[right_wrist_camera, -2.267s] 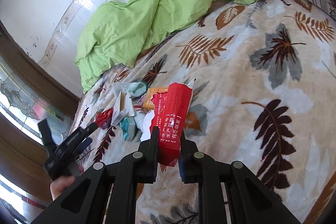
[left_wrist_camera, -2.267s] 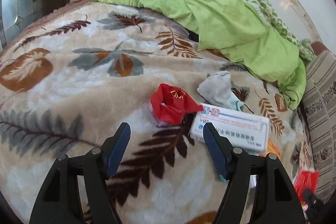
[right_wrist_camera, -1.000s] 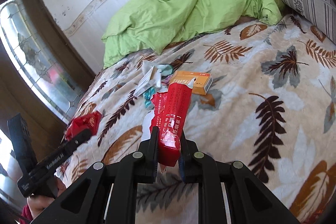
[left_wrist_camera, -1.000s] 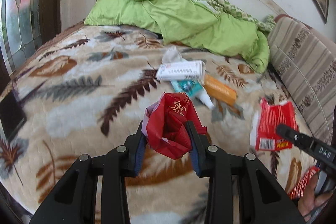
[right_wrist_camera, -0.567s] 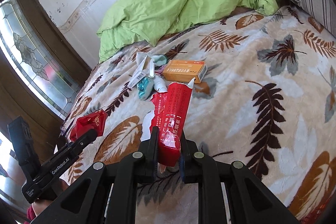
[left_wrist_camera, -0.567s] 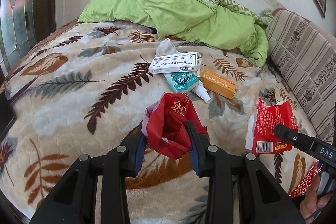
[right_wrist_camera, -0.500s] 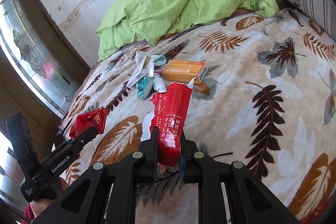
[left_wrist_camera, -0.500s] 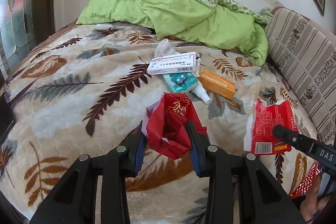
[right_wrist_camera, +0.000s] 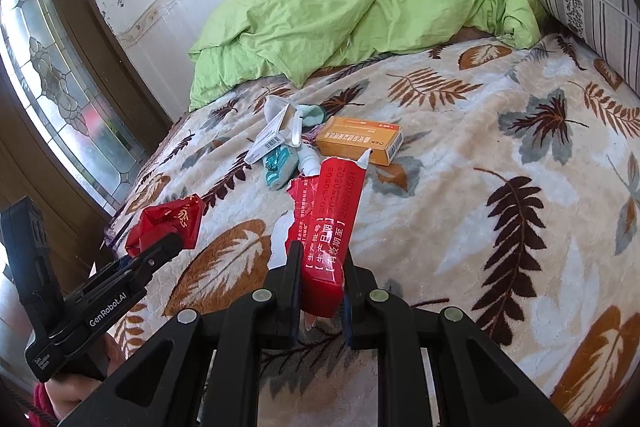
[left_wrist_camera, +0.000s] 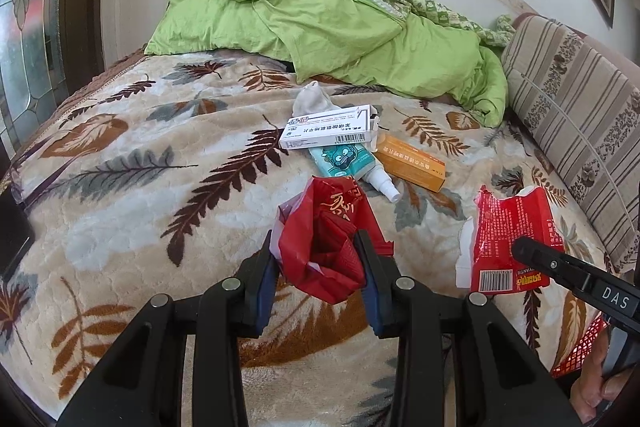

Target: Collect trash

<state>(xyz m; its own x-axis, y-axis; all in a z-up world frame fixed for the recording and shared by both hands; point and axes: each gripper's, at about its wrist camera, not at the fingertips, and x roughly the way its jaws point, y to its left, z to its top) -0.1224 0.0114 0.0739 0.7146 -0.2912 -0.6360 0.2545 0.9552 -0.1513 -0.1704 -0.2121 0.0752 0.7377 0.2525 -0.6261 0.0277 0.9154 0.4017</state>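
My left gripper (left_wrist_camera: 318, 269) is pinching a crumpled red plastic bag (left_wrist_camera: 328, 239); my right gripper (right_wrist_camera: 320, 285) is clamping a torn, glossy red wrapper (right_wrist_camera: 330, 223), both above the plush leaf-patterned blanket (right_wrist_camera: 480, 211).

The right gripper (right_wrist_camera: 320, 267) clamps a torn red packet (right_wrist_camera: 328, 223) above a leaf-patterned blanket (right_wrist_camera: 500, 167). At left, the left gripper (right_wrist_camera: 168, 247) holds a crumpled red wrapper (right_wrist_camera: 168, 219). An orange box (right_wrist_camera: 360, 141) lies beyond.
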